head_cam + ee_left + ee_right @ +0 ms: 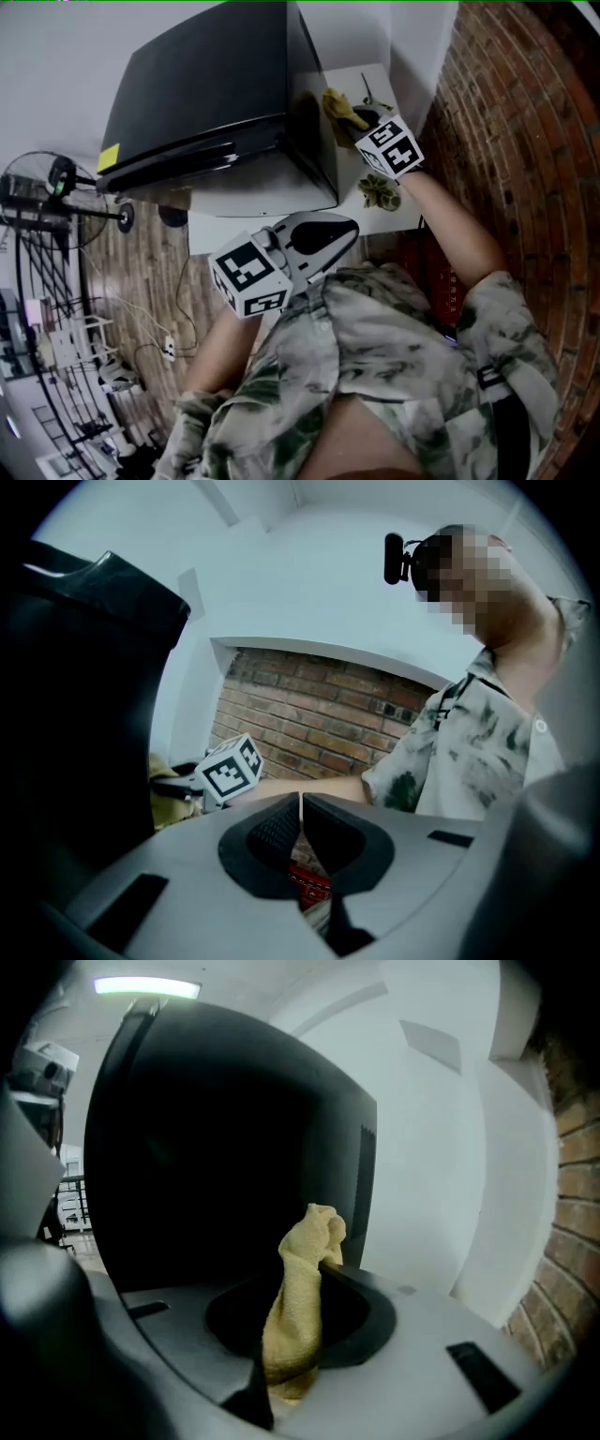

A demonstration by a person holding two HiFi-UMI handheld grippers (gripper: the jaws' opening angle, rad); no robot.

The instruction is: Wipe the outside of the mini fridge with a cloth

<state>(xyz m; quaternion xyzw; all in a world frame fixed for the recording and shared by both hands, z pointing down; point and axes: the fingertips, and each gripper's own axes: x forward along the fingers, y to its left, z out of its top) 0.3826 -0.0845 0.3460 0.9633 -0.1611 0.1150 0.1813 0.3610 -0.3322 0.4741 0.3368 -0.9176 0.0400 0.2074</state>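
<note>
The black mini fridge (211,89) stands on a white table (380,217) against the white wall. My right gripper (352,120) is shut on a yellow cloth (339,109), held against the fridge's right side panel near its back. In the right gripper view the cloth (300,1307) sticks up bunched between the jaws in front of the dark fridge side (216,1147). My left gripper (342,234) hangs shut and empty near my body, below the fridge's front. In the left gripper view its jaws (300,832) meet with nothing between them, and the fridge (66,714) fills the left.
A small potted plant (380,191) sits on the table just below my right gripper. A brick wall (506,122) runs close on the right. A standing fan (56,187) and cables on the wooden floor (141,281) lie to the left.
</note>
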